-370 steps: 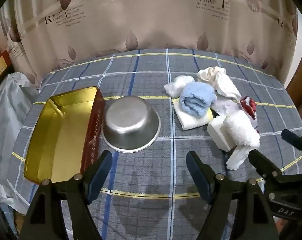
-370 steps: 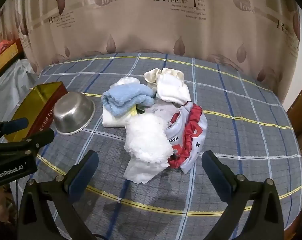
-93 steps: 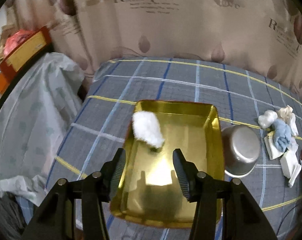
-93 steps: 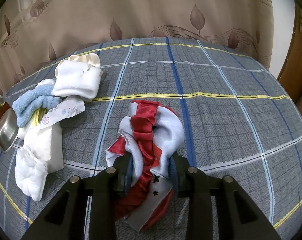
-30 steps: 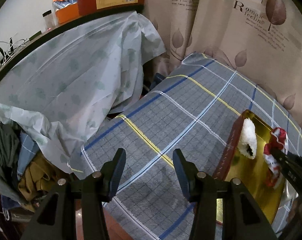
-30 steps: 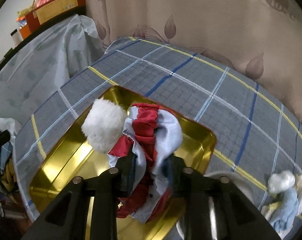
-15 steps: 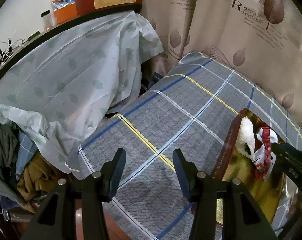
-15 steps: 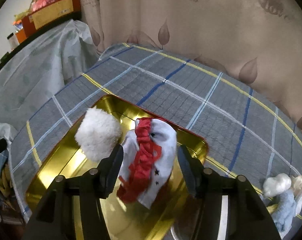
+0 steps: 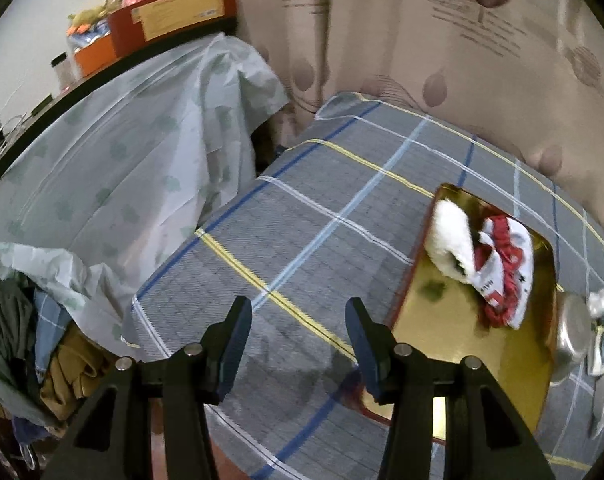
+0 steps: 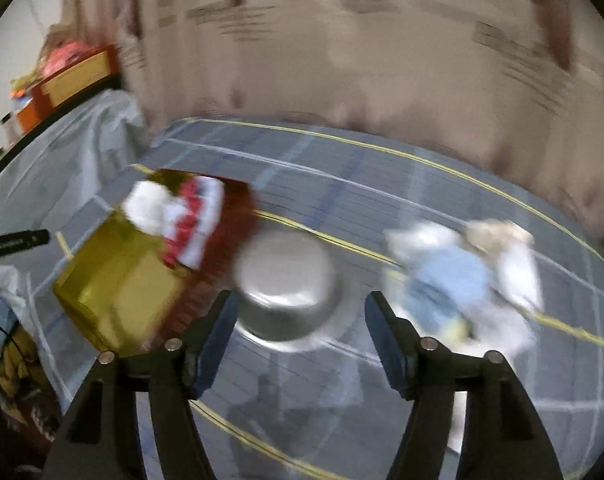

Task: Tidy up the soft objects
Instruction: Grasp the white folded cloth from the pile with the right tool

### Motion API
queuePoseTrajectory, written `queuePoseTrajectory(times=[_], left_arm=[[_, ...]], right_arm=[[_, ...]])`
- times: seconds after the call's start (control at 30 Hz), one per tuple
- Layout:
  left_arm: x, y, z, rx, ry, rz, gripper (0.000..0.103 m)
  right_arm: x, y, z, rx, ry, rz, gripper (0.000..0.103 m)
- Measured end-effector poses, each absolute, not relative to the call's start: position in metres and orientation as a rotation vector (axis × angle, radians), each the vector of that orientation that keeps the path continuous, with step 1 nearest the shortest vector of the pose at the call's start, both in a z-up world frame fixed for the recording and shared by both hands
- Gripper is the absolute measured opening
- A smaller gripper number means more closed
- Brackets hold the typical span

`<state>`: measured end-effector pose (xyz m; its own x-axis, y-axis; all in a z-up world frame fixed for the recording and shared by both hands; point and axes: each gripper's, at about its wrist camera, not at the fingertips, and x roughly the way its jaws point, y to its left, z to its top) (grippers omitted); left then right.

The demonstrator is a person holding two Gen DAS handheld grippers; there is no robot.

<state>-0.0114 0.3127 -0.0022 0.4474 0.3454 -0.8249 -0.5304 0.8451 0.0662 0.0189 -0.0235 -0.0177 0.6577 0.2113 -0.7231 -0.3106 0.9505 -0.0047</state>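
Gold tin tray (image 9: 453,336) on desk (image 9: 302,240) collecting soft items: white fluffy cloth (image 9: 447,240), red-white garment (image 9: 501,268) inside. Pile of towels (image 10: 461,276) waiting beyond steel bowl (image 10: 286,280). Left gripper (image 9: 298,336), right gripper (image 10: 300,326) both wide apart, holding nothing.

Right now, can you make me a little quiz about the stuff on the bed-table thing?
1. True or false: the red and white cloth lies inside the gold tray.
2. What fluffy thing touches it there?
3. Which is holding something: A) left gripper, B) right gripper, C) neither?

Key: 1 true. 2 the white fluffy sock. 3 C, both are open and hold nothing.
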Motion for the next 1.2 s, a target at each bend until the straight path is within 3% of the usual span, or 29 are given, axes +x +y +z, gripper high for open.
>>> queuePoseTrajectory(times=[0.3,0.7,0.8,1.03,1.2], left_arm=[[-0.007,0.283,-0.003,-0.174,0.975,0.489,0.050],[-0.007,0.263,0.006,-0.101,0.950,0.480,0.050],[-0.006,0.254,0.006,-0.088,0.950,0.466,0.050],[-0.002,0.225,0.008,-0.047,0.958,0.410,0.050],[0.007,0.199,0.010,-0.019,0.964,0.355,0.050]], right_arm=[[-0.008,-0.147,-0.041,-0.074,0.873,0.069,0.070],[-0.002,-0.174,-0.086,0.152,0.944,0.070,0.069],[0.000,-0.175,-0.091,0.156,0.944,0.081,0.062],[-0.002,-0.172,-0.091,0.136,0.933,0.141,0.036],[-0.005,-0.171,-0.089,0.116,0.917,0.163,0.030]])
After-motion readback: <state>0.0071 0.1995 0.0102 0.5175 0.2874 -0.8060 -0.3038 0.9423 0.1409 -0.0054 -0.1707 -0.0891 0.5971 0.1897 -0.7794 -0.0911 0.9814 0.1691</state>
